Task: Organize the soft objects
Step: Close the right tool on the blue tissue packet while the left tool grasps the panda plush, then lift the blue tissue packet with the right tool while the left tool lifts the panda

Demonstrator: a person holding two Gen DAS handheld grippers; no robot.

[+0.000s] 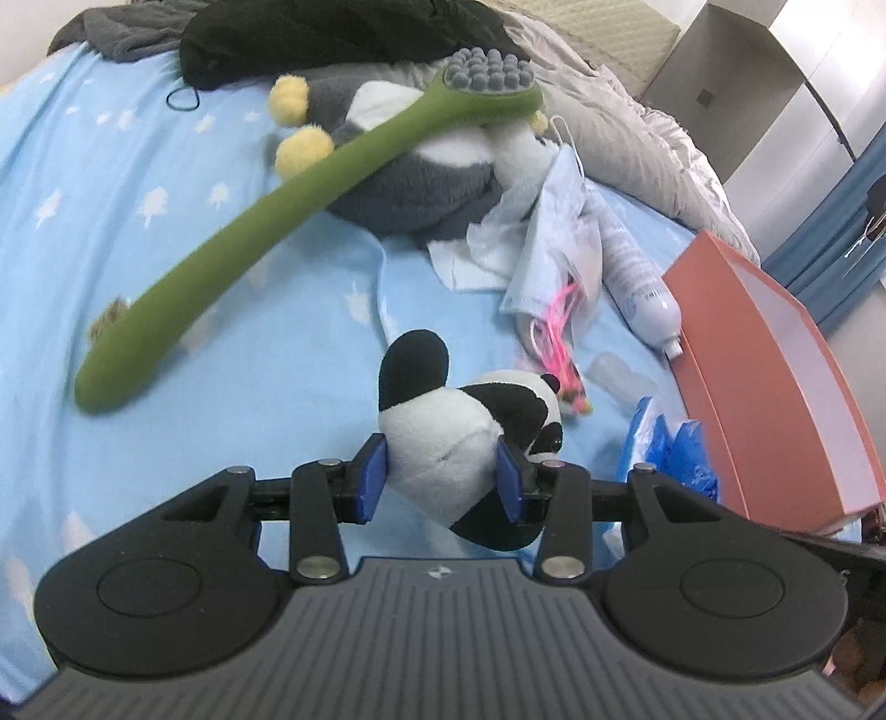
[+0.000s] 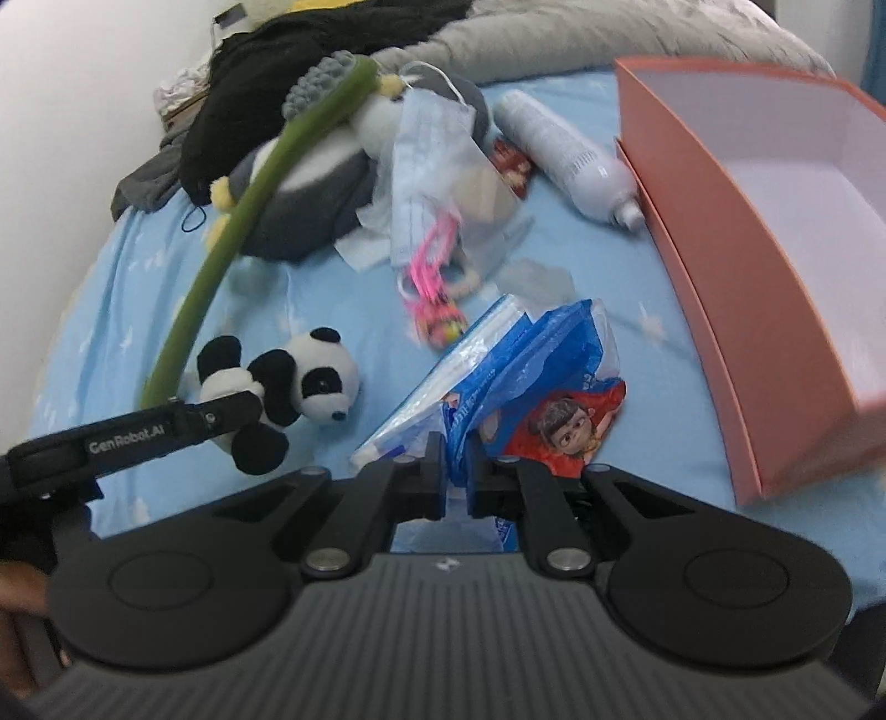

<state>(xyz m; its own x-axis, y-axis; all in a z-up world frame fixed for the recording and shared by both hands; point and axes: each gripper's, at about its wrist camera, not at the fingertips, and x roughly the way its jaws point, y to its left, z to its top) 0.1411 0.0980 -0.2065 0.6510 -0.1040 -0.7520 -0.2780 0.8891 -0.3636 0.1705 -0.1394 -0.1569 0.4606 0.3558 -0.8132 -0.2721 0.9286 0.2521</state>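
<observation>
A small black-and-white panda plush point(image 1: 443, 426) hangs above the blue bedsheet point(image 1: 166, 166), and my left gripper point(image 1: 440, 473) is shut on its body, the blue pads pressing both sides. The right wrist view shows the same panda point(image 2: 310, 376) held at the left by the left gripper point(image 2: 243, 404). My right gripper point(image 2: 457, 471) is shut on a crumpled blue plastic bag point(image 2: 526, 354) with a cartoon print. An open pink box point(image 2: 775, 249) with a white inside stands to the right. A grey and white plush point(image 1: 410, 188) with yellow feet lies farther back.
A long green brush point(image 1: 249, 221) rests across the grey plush. A face mask point(image 1: 554, 221), a white bottle point(image 1: 637, 277), a pink tassel toy point(image 2: 434, 288) and tissue lie between the plush and the box. Black clothing point(image 1: 332, 39) and a grey quilt point(image 1: 637, 127) are piled behind.
</observation>
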